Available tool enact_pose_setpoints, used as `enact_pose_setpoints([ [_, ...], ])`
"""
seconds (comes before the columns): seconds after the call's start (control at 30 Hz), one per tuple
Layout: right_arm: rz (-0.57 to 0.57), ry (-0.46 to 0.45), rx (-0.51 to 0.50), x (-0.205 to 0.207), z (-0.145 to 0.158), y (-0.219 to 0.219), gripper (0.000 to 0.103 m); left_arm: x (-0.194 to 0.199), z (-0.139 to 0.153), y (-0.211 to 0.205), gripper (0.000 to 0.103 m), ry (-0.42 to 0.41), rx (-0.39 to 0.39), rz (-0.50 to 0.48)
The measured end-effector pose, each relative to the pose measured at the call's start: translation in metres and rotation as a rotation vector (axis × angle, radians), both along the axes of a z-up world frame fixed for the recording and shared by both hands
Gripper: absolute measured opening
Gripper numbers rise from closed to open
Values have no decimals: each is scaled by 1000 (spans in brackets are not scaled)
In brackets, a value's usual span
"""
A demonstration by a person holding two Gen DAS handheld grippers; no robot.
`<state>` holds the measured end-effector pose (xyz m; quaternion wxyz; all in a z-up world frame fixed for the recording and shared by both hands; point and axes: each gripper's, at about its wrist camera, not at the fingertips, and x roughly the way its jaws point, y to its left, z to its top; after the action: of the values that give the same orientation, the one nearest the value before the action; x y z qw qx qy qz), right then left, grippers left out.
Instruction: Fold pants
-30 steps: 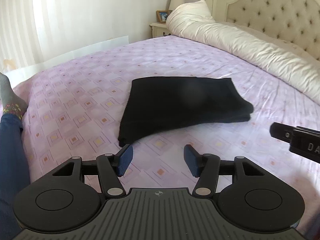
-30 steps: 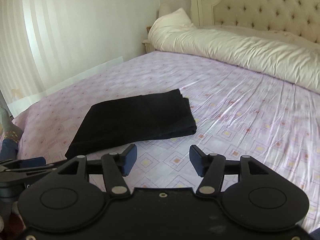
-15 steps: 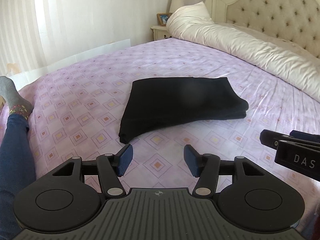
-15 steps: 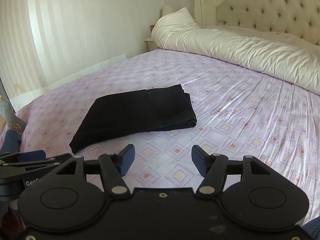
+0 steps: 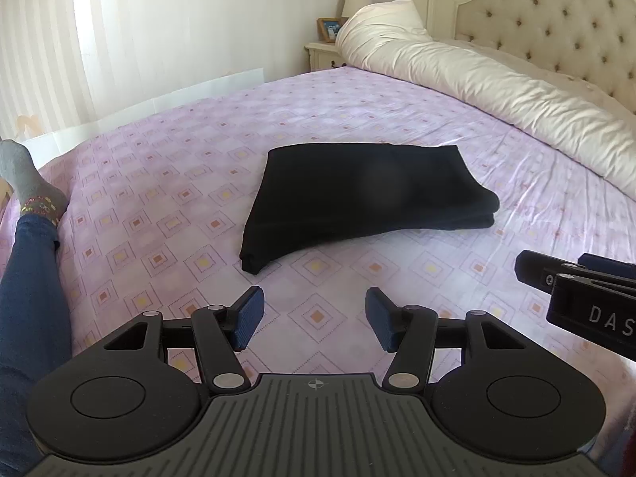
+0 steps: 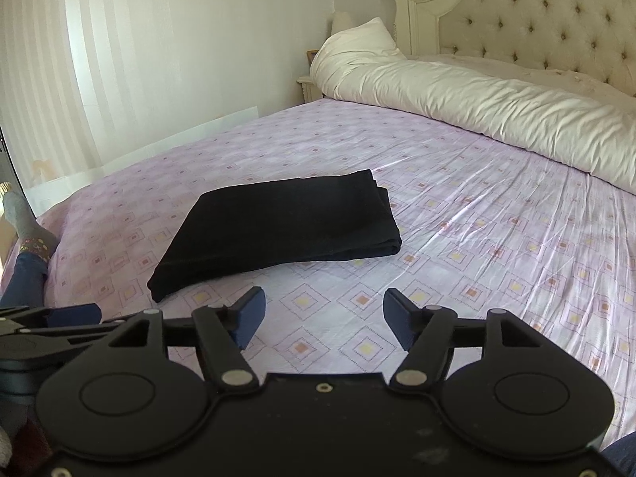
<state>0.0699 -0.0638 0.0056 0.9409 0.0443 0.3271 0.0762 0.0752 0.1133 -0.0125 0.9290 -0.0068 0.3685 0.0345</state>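
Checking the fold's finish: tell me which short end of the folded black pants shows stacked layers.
The end nearer the white duvet: the black pants show stacked layer edges there, while the opposite end tapers to one flat corner.

One folded pants (image 5: 357, 194); two hand-held grippers (image 5: 314, 316) (image 6: 324, 318); one duvet (image 5: 497, 83).

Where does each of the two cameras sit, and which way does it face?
Left wrist view: behind the left tongs, angled down at the folded black pants; a jeans-clad leg shows.
Right wrist view: behind the right tongs, facing the same pants; the left tongs' tips show.
Shared: the pants, lilac patterned bedsheet, white rolled duvet.
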Motion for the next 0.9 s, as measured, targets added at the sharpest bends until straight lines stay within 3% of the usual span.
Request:
enact_pose_setpoints([
  [0.57, -7, 4, -6, 0, -1, -2, 70, -2, -1, -8, 55, 7, 0, -10],
  [0.9, -40, -3, -12, 1, -1, -2, 70, 2, -2, -28, 55, 12, 17, -77],
])
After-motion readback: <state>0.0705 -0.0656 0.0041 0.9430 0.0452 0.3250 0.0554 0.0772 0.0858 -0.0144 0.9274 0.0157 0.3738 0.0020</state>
